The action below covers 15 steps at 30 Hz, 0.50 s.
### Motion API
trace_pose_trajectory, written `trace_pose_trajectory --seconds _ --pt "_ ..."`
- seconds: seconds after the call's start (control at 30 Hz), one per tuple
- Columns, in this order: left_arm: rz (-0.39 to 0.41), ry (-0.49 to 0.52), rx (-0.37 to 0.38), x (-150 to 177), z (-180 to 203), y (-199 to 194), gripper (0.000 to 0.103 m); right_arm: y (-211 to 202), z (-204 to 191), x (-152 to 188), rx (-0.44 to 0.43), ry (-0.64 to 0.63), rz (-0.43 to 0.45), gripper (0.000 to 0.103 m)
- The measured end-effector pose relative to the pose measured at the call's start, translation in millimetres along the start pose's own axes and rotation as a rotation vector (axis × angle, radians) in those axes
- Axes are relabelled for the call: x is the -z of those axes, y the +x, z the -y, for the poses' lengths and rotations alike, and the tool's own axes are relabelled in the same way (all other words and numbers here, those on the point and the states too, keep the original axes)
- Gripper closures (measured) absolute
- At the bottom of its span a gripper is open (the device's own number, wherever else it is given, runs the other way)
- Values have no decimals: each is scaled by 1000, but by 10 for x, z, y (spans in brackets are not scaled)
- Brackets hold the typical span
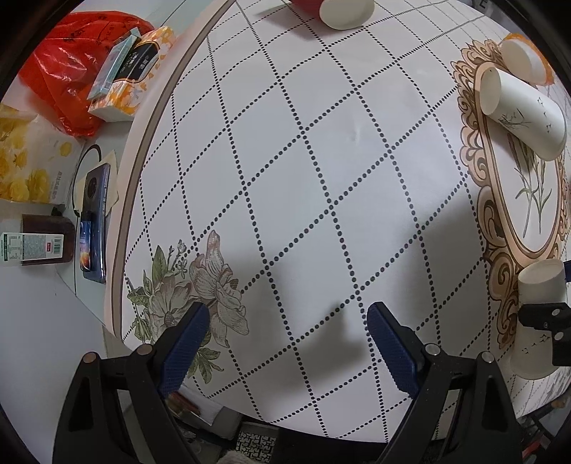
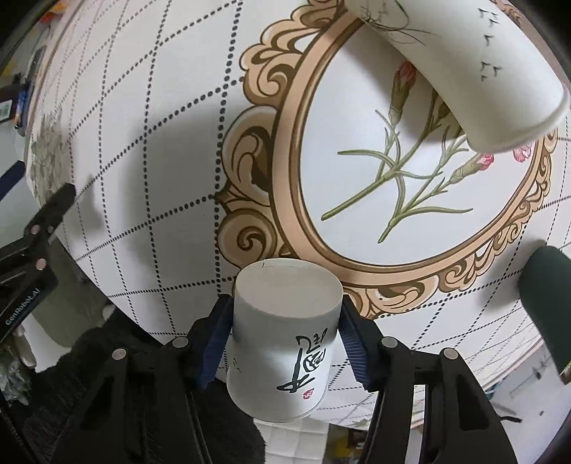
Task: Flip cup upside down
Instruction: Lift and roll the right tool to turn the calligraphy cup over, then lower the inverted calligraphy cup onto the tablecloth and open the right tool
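My right gripper [image 2: 285, 339] is shut on a white paper cup with black calligraphy [image 2: 285, 342], its base pointing away from me toward the table and its rim toward me; it hangs at the table's near edge. The same cup [image 1: 539, 314] and right gripper show at the right in the left wrist view. My left gripper [image 1: 287, 342] is open and empty above the patterned tablecloth [image 1: 321, 178]. Another white cup with bird and grass prints [image 1: 524, 110] [image 2: 460, 64] lies on its side on the oval flower motif.
A red cup [image 1: 335, 9] lies on its side at the far edge; an orange cup [image 1: 524, 59] lies behind the white one. Off the table's left side are a red bag [image 1: 67, 71], tissue boxes [image 1: 132, 75], a phone [image 1: 94, 225]. A dark object [image 2: 549, 307] is at right.
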<state>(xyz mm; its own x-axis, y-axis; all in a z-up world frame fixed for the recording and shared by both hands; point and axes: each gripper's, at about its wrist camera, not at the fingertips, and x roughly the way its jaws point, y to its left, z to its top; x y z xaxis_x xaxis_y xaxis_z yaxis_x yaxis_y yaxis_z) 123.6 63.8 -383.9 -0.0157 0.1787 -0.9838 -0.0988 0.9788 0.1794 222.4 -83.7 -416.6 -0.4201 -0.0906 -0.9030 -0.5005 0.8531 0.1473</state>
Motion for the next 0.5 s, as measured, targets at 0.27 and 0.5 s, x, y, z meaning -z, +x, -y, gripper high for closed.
trace_pose_trajectory --seconds 0.27,0.5 --pt "-25 -18 33 -6 28 -27 12 -456 -20 397 26 10 340 42" --pt "-41 -35 51 -3 60 -47 12 -650 -121 842 86 26 729 42"
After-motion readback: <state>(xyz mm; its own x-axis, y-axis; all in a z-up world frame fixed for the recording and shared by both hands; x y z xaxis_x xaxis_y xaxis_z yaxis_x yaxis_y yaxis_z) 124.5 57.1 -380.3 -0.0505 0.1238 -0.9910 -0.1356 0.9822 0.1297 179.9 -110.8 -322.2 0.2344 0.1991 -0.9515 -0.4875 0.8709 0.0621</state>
